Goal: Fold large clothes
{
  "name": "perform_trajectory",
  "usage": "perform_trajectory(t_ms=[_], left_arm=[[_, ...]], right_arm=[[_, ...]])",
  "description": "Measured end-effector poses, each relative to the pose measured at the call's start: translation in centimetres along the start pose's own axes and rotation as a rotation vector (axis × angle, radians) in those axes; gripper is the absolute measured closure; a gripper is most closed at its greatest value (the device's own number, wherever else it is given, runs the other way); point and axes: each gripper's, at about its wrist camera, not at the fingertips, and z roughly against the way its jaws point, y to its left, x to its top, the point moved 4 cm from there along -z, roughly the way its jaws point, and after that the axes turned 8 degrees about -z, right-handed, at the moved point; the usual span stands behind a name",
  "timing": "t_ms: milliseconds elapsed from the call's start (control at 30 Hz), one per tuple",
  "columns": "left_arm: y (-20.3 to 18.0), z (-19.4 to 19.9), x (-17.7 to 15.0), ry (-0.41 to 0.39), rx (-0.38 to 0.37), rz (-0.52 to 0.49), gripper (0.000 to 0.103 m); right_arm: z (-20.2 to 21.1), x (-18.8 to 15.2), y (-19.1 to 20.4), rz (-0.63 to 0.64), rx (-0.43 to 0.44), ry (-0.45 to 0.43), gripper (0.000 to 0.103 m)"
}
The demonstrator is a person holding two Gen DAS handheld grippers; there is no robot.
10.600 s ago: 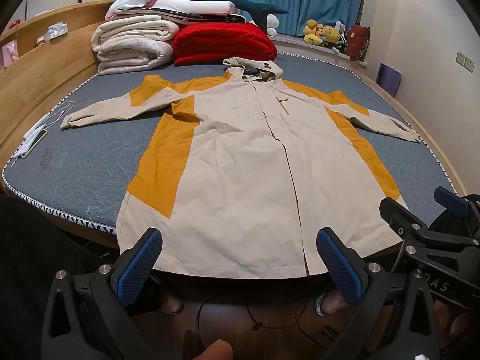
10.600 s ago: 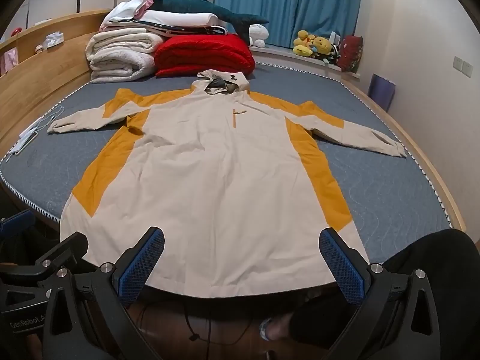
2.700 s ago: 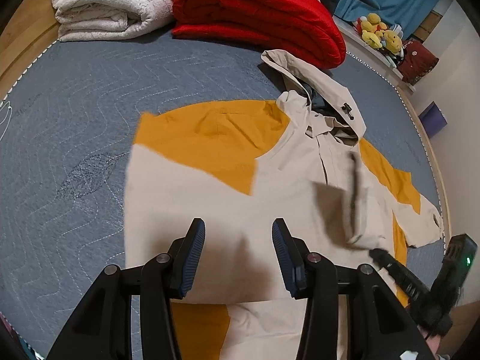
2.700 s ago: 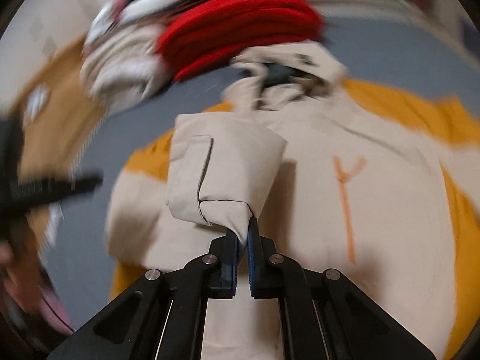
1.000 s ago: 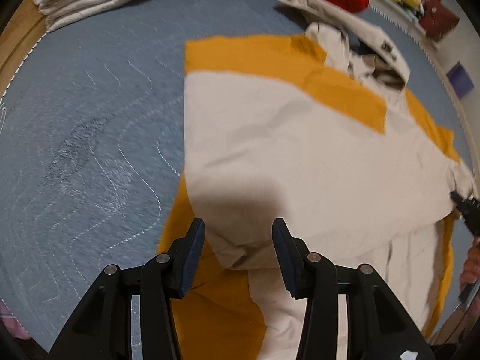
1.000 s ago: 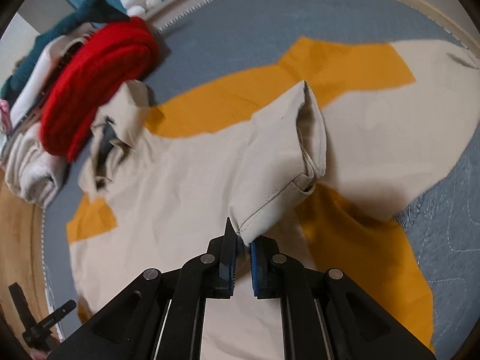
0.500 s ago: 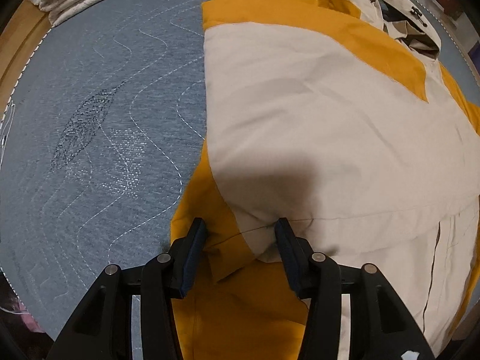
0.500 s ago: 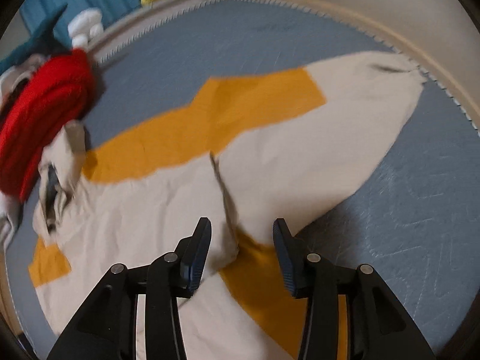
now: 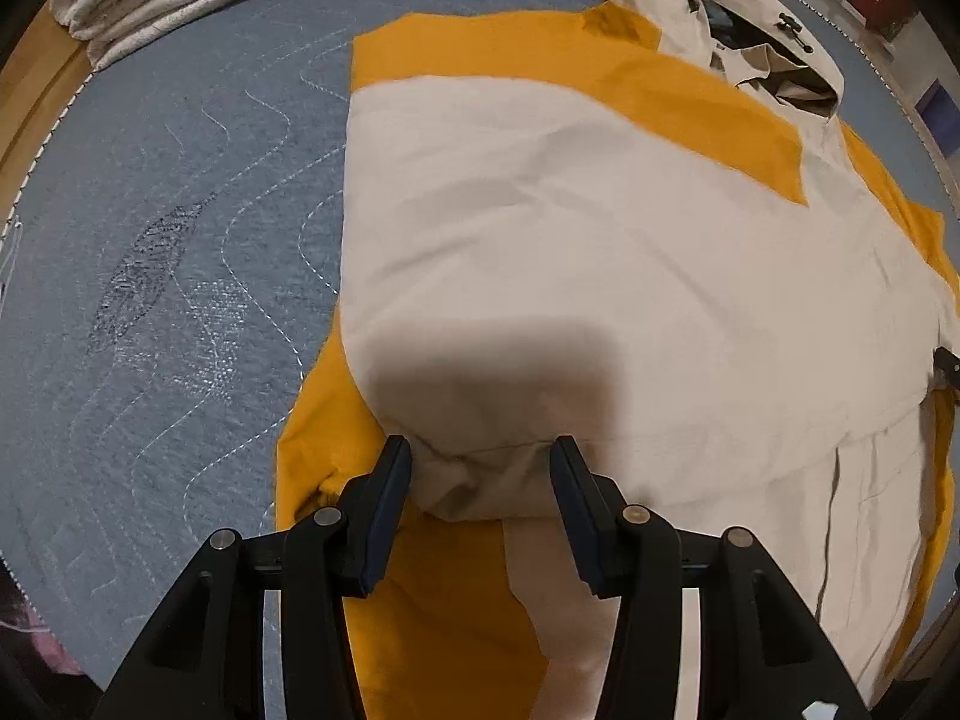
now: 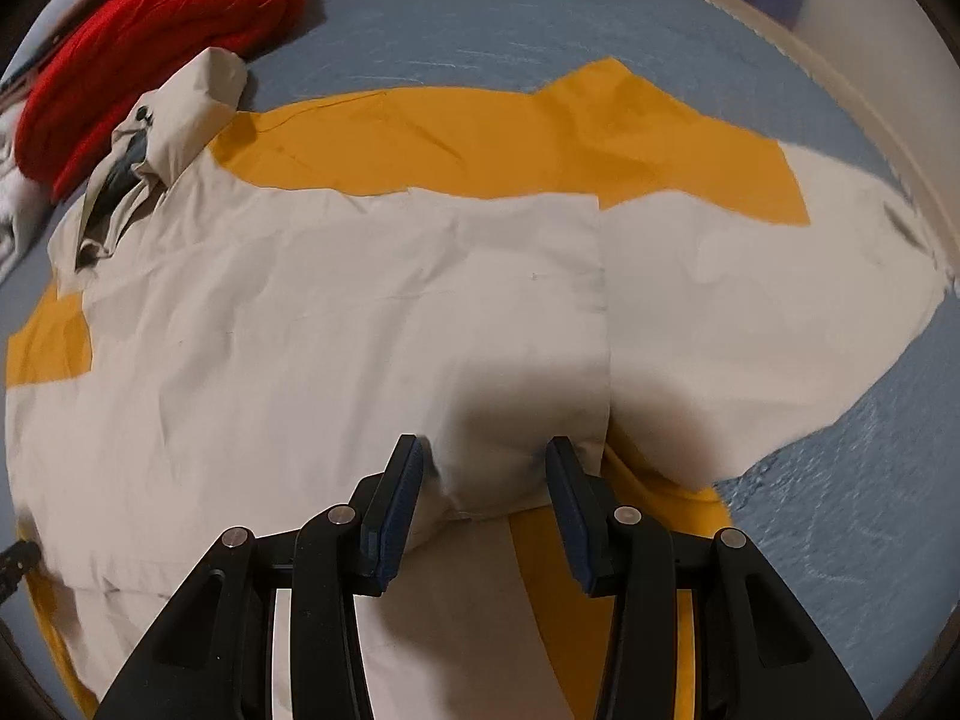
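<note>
Since a second ago the right hand-held gripper [image 10: 480,468] has let go of the sleeve cuff, now spread over the folded sleeve. The left hand-held gripper [image 9: 480,471] stands spread too. The coat [image 9: 600,252] lies mid-bed [image 9: 180,240].

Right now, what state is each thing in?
Coat: flat on bed, one sleeve folded across the chest, other sleeve spread out.
Hood: unfolded, by red blanket.
Left tool: open over fabric.
Right tool: open over folded cuff.
</note>
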Motion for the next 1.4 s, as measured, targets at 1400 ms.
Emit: perform_trajectory(t_ms=[1400], left_arm=[[-10.2,8.2,0.3,-0.239,-0.082,-0.156,0.056]], right_arm=[[12.4,9.5,-27.8,-0.198,-0.169,-0.446,0.034]])
